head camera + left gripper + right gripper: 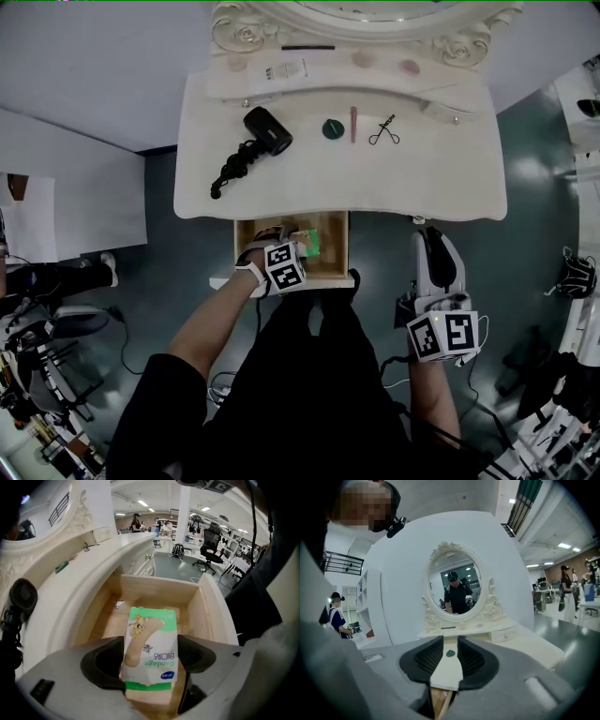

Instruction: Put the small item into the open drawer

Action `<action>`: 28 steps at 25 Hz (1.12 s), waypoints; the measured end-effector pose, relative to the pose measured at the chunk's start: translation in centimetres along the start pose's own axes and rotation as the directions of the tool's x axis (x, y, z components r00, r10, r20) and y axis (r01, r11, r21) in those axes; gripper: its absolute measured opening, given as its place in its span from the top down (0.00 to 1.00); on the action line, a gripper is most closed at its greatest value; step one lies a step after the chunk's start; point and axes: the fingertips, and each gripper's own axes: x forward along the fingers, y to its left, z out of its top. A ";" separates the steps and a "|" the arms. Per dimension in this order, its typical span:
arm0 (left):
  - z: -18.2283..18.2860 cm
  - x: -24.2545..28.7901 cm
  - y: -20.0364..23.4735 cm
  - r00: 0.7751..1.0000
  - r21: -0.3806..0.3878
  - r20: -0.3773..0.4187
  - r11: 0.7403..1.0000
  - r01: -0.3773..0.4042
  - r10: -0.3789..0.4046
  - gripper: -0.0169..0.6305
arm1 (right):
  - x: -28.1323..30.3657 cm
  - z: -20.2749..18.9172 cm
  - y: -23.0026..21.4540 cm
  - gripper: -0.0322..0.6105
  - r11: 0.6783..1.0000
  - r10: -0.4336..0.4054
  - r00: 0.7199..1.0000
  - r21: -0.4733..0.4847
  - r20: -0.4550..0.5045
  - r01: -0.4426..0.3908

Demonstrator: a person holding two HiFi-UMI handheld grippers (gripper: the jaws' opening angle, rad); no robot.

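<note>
Grip on the bandage box (pixel 151 644) is by the left gripper (pixel 150 656): both jaws press on its long side edges, and nothing else sits between them. The box's long axis runs straight ahead along the jaws, toward the far wall of the open drawer (pixel 206 613), printed face up. The box lies inside the drawer's outline, nearer the right wall than the left; whether its underside touches the drawer floor cannot be told. The coming move is therefore judged to be a release straight down, since the floor lies directly beneath the jaws. The right gripper (pixel 433 248) hangs well apart, off the drawer's right side, jaws apart and empty. Count: one box, one open drawer, one small crumpled scrap (pixel 120 604) near the drawer's far left corner. On the tabletop beyond: one hair dryer (pixel 265 131) left of centre, one green disc (pixel 333 128), one pink stick (pixel 353 123), one scissor-like tool (pixel 384 130).
</note>
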 end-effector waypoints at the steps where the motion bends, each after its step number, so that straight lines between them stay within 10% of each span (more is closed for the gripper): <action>1: -0.2 0.5 0.0 1.000 0.005 -0.010 1.000 0.004 -0.004 0.44 | -0.1 -0.1 -0.3 0.80 1.000 -0.007 1.000 0.001 -0.003 0.007; 13: -2.1 4.5 0.5 0.996 0.045 -0.088 0.999 0.024 -0.020 0.44 | -0.5 -1.2 -1.6 0.82 0.999 -0.037 0.999 0.009 -0.032 0.037; 28: -0.4 2.0 1.7 0.998 0.017 0.009 0.998 -0.064 0.064 0.41 | 0.4 -0.8 -0.4 0.82 1.000 0.017 1.000 -0.005 -0.023 -0.018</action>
